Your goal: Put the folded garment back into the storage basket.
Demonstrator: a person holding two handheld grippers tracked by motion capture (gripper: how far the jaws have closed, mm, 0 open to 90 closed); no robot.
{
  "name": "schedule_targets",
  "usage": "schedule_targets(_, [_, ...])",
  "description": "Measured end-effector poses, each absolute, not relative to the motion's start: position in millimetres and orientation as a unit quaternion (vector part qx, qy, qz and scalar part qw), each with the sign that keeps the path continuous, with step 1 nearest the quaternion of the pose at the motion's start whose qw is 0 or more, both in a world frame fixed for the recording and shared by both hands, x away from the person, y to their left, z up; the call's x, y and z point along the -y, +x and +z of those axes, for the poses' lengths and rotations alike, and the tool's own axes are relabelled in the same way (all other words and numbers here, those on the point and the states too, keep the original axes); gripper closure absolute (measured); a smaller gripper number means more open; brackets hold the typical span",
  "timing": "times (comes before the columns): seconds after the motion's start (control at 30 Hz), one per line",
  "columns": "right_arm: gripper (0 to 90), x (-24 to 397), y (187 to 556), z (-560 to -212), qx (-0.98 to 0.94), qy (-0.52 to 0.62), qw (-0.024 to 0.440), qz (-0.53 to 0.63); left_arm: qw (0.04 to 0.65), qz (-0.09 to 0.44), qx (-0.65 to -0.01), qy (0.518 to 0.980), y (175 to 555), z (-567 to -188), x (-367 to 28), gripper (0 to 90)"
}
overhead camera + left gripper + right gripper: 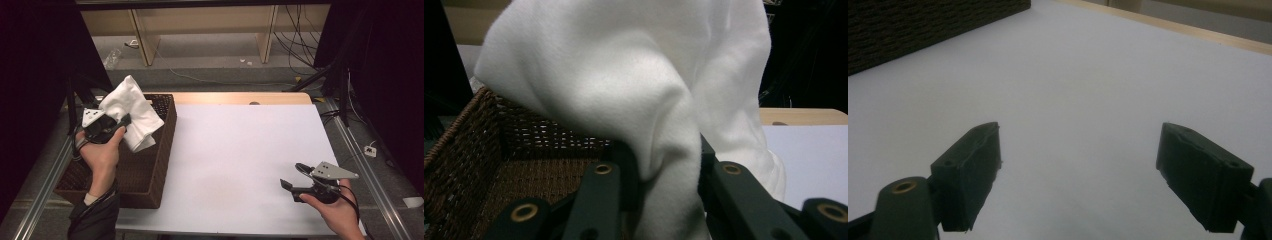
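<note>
A white table (240, 165) stands before bare shelving and trailing cables. At its left edge sits one brown basket (150, 175). Above it the left gripper (122, 121) is clamped on one white cloth (131, 111), which bunches up past its jaws. The left gripper view shows the basket's woven floor under the cloth (634, 100). Far right, the right gripper (292, 175) hovers low, jaws apart, bare table between them.

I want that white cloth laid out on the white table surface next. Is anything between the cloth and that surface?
The white cloth, clamped in the left gripper, hangs over the wicker basket. The basket's right wall lies between it and the white table surface, so it needs lifting over. The right gripper hovers open near the front-right corner.
</note>
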State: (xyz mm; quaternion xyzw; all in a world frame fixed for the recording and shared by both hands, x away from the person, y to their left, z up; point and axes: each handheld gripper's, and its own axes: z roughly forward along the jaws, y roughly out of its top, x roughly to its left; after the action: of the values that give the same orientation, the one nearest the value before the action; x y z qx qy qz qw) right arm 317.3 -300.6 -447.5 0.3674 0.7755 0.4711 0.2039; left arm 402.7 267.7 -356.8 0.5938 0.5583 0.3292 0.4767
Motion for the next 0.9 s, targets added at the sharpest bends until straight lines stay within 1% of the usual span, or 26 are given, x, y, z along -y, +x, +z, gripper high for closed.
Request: schedule_targets(0.9, [18.8, 300.7, 317.6, -447.8, -0.777, 0.366, 0.204, 0.47, 0.47, 0.324, -0.564, 0.597, 406.0, -363.1, -267.5, 73.6])
